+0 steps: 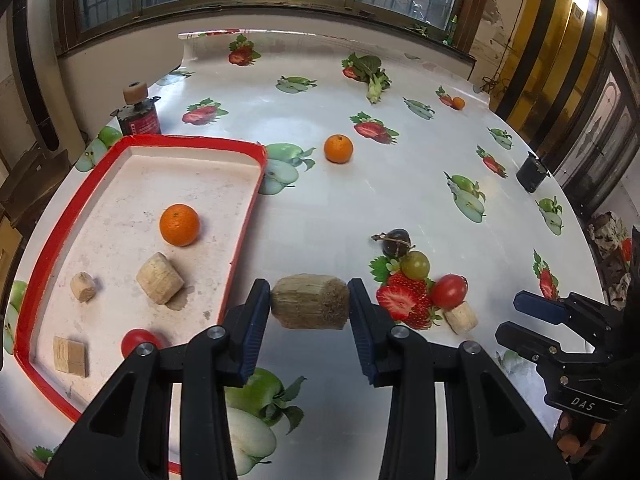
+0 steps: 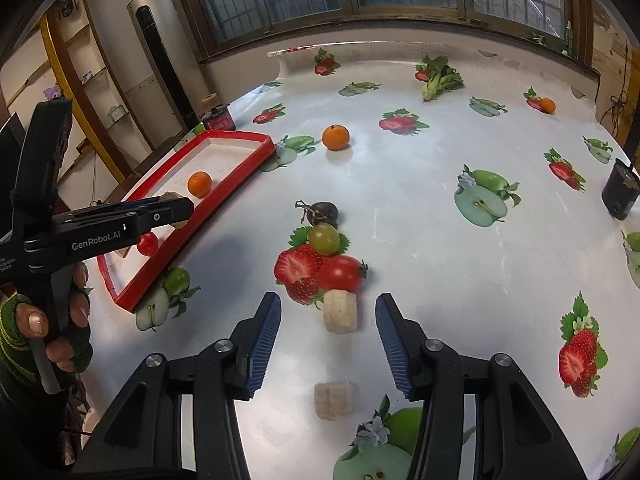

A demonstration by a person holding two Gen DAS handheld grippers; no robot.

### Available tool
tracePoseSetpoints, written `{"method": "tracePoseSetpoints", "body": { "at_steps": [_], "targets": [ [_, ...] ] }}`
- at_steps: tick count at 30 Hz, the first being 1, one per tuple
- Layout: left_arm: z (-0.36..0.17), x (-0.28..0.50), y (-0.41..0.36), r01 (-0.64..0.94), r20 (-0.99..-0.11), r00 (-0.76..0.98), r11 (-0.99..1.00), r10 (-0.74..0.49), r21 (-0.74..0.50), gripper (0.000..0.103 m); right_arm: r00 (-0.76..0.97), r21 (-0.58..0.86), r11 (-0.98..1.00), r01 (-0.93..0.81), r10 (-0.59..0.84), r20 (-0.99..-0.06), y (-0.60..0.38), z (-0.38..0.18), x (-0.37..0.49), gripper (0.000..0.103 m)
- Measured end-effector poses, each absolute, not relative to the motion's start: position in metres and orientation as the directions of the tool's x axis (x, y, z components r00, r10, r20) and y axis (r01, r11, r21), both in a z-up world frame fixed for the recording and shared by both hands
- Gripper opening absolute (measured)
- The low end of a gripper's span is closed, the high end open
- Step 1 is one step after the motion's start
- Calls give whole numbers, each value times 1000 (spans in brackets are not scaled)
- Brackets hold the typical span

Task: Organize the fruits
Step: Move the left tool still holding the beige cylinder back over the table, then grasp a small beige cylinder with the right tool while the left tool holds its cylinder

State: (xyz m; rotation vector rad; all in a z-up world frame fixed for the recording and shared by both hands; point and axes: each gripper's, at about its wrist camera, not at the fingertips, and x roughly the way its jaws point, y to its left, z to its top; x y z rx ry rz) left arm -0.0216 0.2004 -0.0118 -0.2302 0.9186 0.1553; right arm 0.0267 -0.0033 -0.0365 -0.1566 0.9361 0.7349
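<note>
My left gripper is shut on a tan fibrous block, held above the table just right of the red-rimmed tray. In the tray lie an orange, a red tomato and several tan blocks. On the table are another orange, a dark plum, a green grape and a red tomato. My right gripper is open and low over the table. One small tan block lies just ahead of its tips, another tan block on the table between its fingers.
A leafy green vegetable and a small orange lie at the far side. A red can stands behind the tray, a dark can at the right edge. The tablecloth carries printed fruit pictures.
</note>
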Motion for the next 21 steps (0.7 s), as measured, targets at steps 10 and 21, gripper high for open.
{"method": "tracePoseSetpoints", "body": {
  "at_steps": [10,21],
  "targets": [
    [-20,-9,154,-120,-810,583,979,-65,-165,37,342,183,751,-635,485,-805,-16,-54,13,51],
    [-36,1,104,-6,-818,541,972,-195,-236,37,320,138,739,-660,442,-838,-17,-82,-8,39]
  ]
}}
